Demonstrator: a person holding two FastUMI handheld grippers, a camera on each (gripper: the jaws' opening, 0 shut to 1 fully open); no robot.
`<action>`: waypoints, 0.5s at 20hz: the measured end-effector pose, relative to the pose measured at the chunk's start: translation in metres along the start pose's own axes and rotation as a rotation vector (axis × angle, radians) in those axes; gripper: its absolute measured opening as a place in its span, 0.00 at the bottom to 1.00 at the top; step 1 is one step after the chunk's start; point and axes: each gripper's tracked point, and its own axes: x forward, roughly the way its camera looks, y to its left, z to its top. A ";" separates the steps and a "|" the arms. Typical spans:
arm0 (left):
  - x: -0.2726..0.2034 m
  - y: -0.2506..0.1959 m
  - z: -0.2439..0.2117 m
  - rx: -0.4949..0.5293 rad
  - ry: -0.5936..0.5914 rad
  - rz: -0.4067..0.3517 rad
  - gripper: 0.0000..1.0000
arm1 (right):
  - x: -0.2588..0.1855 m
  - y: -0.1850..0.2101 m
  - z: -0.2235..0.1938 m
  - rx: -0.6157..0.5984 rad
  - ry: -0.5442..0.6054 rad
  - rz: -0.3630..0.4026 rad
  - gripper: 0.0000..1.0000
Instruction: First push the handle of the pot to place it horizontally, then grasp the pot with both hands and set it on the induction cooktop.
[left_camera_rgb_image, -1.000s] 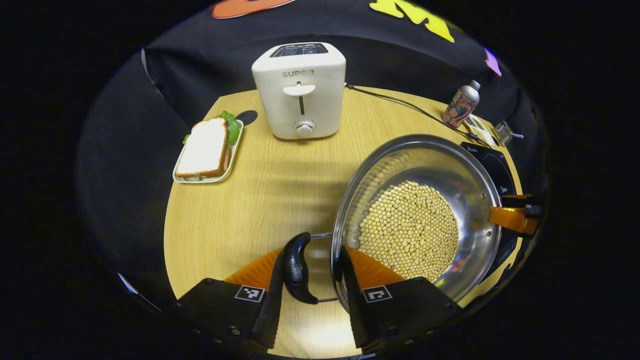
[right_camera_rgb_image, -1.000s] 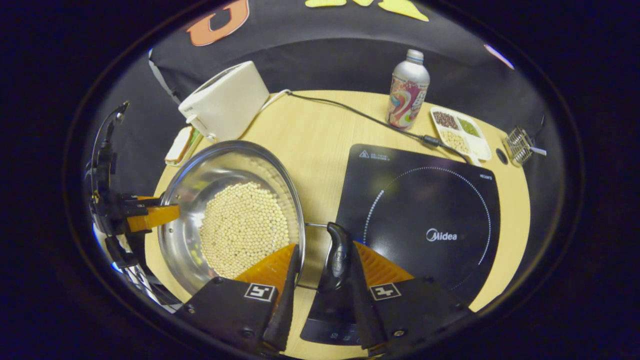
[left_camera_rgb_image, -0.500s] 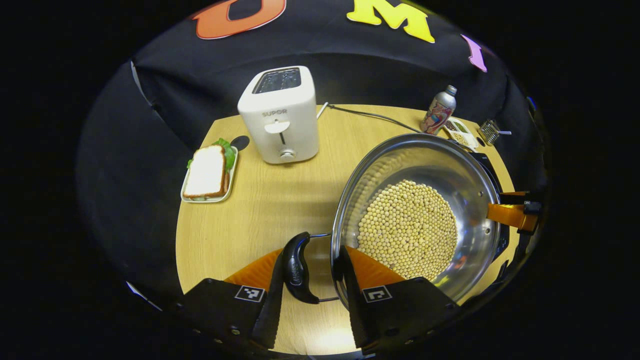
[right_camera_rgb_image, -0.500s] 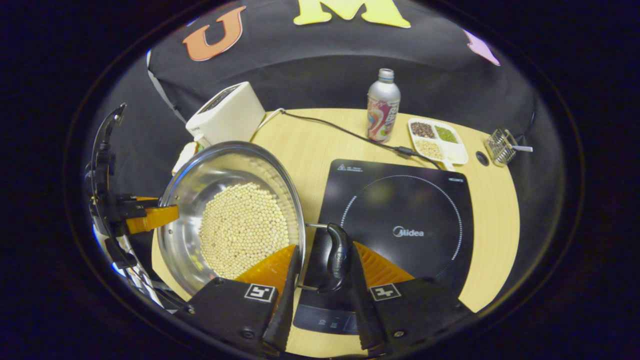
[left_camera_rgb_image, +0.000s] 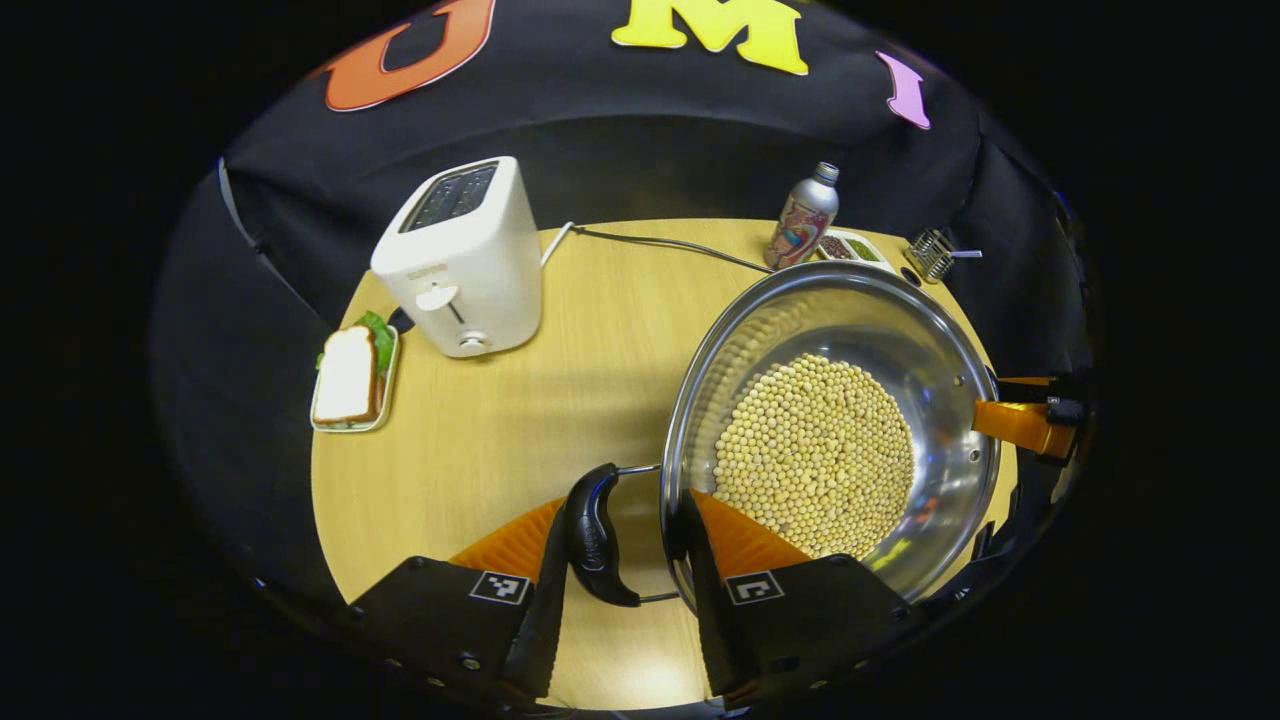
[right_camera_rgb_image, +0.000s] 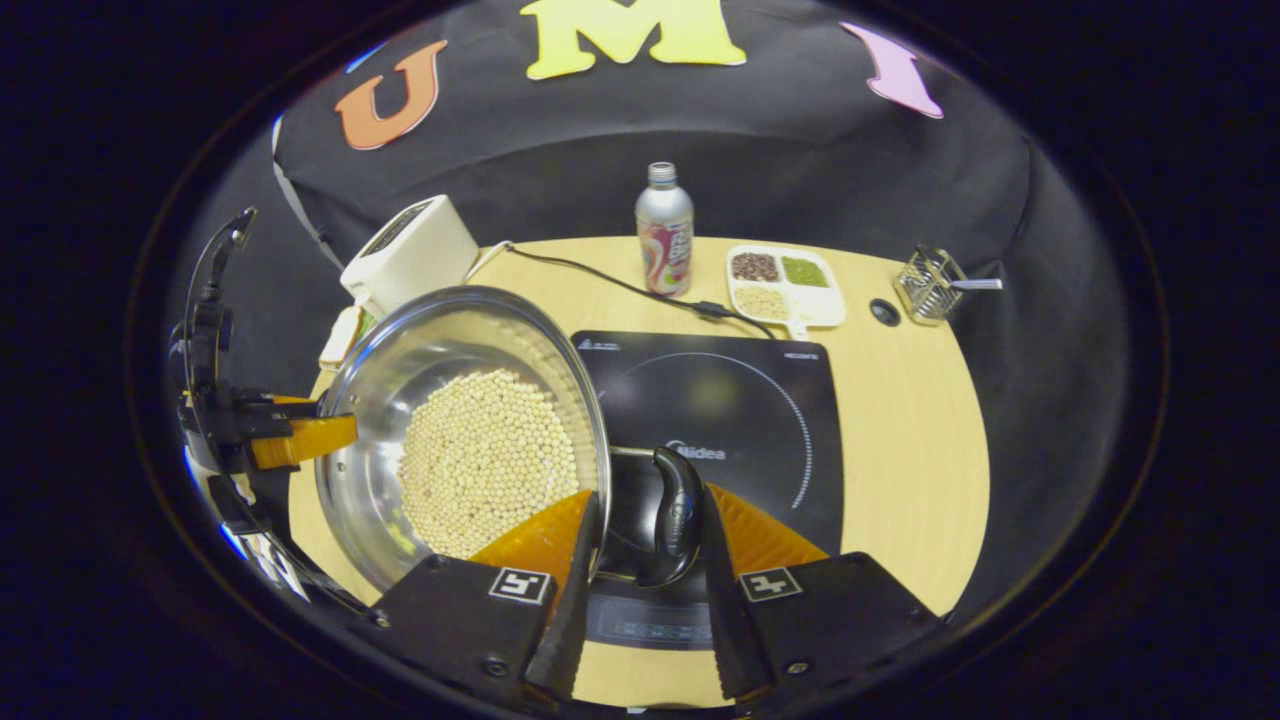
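Hand-held gripper (right_camera_rgb_image: 640, 560) | cooktop (right_camera_rgb_image: 740, 420) partly hidden by pot (right_camera_rgb_image: 400, 400)

Steel pot (right_camera_rgb_image: 380, 400) of pale beans (right_camera_rgb_image: 485, 460), handles horizontal, was held partly above the black induction cooktop (right_camera_rgb_image: 760, 420).

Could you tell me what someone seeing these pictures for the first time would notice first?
Most likely the shiny steel pot heaped with pale beans, carried between the left gripper and the right gripper, each clamped on a black side handle. In the right gripper view the black induction cooktop lies just right of the pot. The white toaster stands at the back left of the wooden table.
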 end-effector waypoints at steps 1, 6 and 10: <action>0.002 -0.005 0.004 0.005 0.001 -0.004 0.56 | -0.001 -0.009 -0.001 0.001 0.000 -0.004 0.52; 0.015 -0.050 0.013 0.011 0.004 -0.016 0.56 | -0.003 -0.055 -0.003 0.016 0.010 -0.016 0.53; 0.025 -0.083 0.017 0.007 0.009 -0.020 0.56 | 0.000 -0.091 -0.001 0.013 0.024 -0.020 0.53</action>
